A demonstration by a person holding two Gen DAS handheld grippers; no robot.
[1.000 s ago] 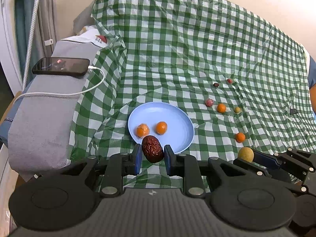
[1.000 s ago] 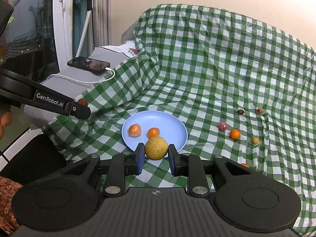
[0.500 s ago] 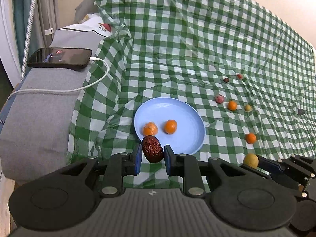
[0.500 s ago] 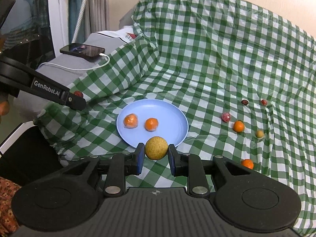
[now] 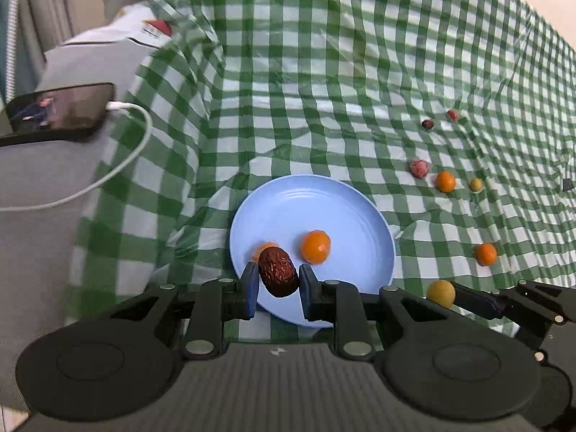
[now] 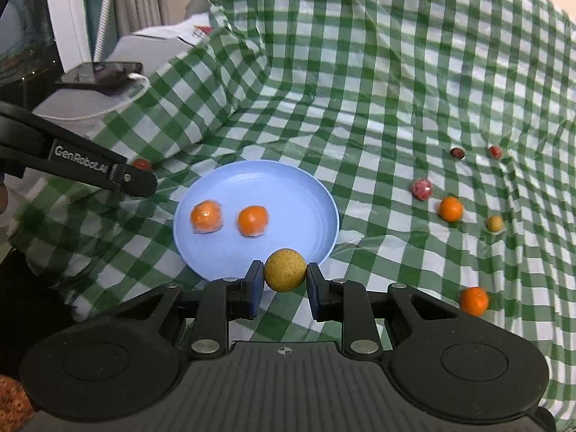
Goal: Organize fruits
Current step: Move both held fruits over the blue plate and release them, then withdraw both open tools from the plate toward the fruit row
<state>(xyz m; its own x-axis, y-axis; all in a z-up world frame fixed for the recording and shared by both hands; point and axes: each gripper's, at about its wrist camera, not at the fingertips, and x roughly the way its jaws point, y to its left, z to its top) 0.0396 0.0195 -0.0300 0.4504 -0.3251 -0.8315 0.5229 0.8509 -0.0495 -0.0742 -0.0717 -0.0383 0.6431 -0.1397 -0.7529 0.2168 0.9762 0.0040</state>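
Note:
My left gripper (image 5: 278, 276) is shut on a wrinkled dark red date (image 5: 278, 270), held over the near left part of the light blue plate (image 5: 345, 208). Two orange fruits lie on the plate (image 6: 288, 187): one (image 6: 253, 220) near the middle and a wrapped one (image 6: 206, 216) to its left, half hidden behind the date in the left wrist view. My right gripper (image 6: 285, 276) is shut on a round yellow fruit (image 6: 285, 270) at the plate's near edge. That fruit (image 5: 440, 292) also shows at the right of the left wrist view.
Several small fruits lie scattered on the green checked cloth (image 5: 360, 72) right of the plate: oranges (image 6: 450, 208) (image 6: 474, 300), a pink one (image 6: 422, 189), a small yellow one (image 6: 495, 223), two dark red ones (image 6: 458, 152). A phone (image 5: 61, 111) on a white cable rests on grey padding at the left.
Both grippers have come forward and down toward the plate, which now looks larger and nearer. The date and the yellow fruit stay held.

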